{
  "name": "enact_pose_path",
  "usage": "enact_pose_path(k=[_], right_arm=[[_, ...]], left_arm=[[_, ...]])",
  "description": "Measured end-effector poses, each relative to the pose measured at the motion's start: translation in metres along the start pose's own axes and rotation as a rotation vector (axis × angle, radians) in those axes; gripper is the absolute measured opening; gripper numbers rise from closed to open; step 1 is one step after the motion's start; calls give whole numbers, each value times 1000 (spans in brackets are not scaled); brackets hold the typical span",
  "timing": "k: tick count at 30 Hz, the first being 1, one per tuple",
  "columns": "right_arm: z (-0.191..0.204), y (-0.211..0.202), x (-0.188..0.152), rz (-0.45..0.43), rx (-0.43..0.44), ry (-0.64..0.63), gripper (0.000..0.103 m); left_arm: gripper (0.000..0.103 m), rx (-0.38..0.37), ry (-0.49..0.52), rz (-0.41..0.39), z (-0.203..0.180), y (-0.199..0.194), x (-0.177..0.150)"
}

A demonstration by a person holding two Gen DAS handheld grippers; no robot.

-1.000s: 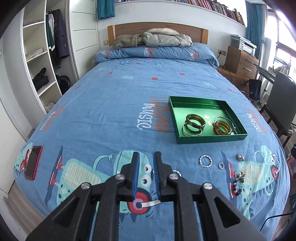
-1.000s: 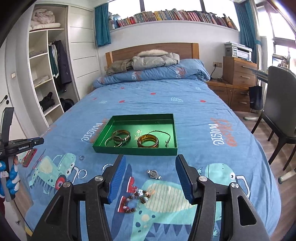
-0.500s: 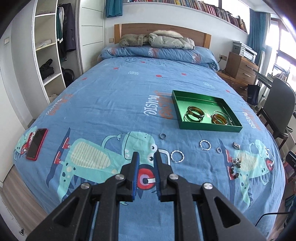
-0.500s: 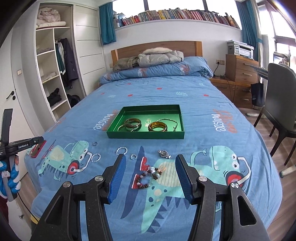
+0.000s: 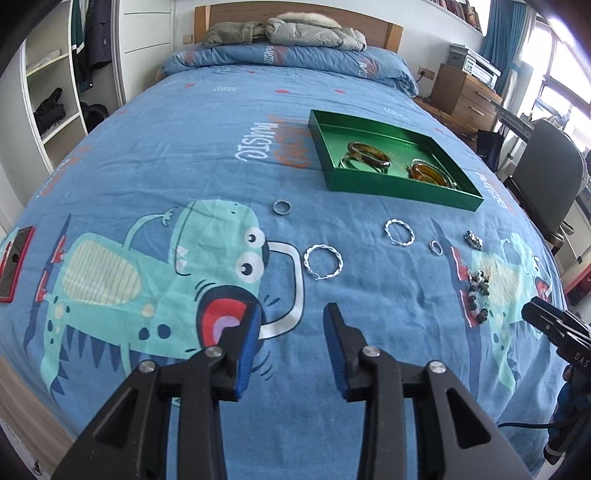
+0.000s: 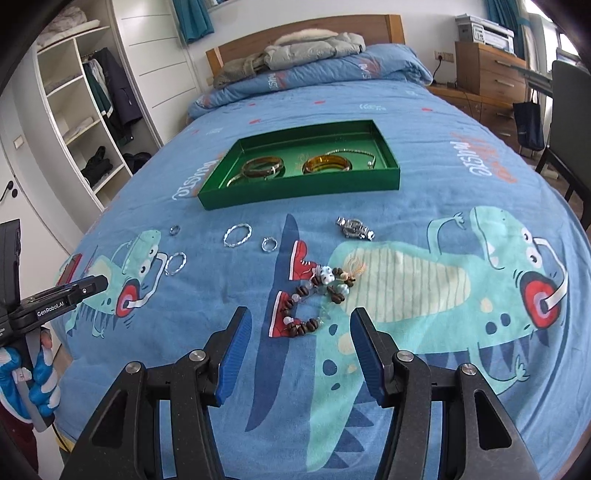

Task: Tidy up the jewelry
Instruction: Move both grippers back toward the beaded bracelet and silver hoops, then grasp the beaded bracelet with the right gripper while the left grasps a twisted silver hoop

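A green tray [image 5: 402, 192] [image 6: 295, 190] on the blue bedspread holds amber bangles [image 5: 369, 155] [image 6: 327, 163] and a chain. In front of it lie a small grey ring [image 5: 282, 208] [image 6: 174, 229], two twisted silver hoops [image 5: 322, 261] [image 5: 399, 232] [image 6: 237, 235], a small silver ring [image 5: 436, 246] [image 6: 269, 244], a silver watch [image 5: 473, 239] [image 6: 354, 228] and a beaded bracelet [image 5: 479, 293] [image 6: 317, 301]. My left gripper [image 5: 291, 325] is open and empty, just short of the nearer hoop. My right gripper [image 6: 297, 332] is open and empty, just short of the beaded bracelet.
A red phone [image 5: 14, 258] lies at the bed's left edge. Pillows and jackets [image 5: 284, 31] sit at the headboard. An open wardrobe [image 5: 55, 92] stands left, a wooden nightstand [image 5: 465, 96] and a grey chair [image 5: 546, 177] right.
My left gripper has opened from shut and moved in low toward the hoops. My right gripper stayed open and moved in lower toward the beaded bracelet.
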State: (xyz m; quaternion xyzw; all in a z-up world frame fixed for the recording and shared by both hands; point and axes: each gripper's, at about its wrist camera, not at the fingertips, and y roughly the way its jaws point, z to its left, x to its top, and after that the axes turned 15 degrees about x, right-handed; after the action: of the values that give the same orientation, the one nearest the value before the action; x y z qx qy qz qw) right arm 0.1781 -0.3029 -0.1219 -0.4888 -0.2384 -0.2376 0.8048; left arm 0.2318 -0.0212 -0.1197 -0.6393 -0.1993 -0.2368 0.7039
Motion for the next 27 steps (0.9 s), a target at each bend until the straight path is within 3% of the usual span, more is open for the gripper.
enact_pose_path(k=[13,18,22,26,27], right_arm=[[-23,75,1,129,-4,51,59],[-20,92,2,139,-35,3,59],[-23,97,8,125,-49,-5,42],[-34,93,12,104,-53,18,17],[-36,92,12,99,-49,26,14]], left_arm=[[34,-42,50,72,-45,80,25],[34,-20,80,43,-53,91,33],[33,-11,99,20,-58,95,36],[33,-29,93,13,-57,95,37],[30,-33,90,10,-56,95,37]])
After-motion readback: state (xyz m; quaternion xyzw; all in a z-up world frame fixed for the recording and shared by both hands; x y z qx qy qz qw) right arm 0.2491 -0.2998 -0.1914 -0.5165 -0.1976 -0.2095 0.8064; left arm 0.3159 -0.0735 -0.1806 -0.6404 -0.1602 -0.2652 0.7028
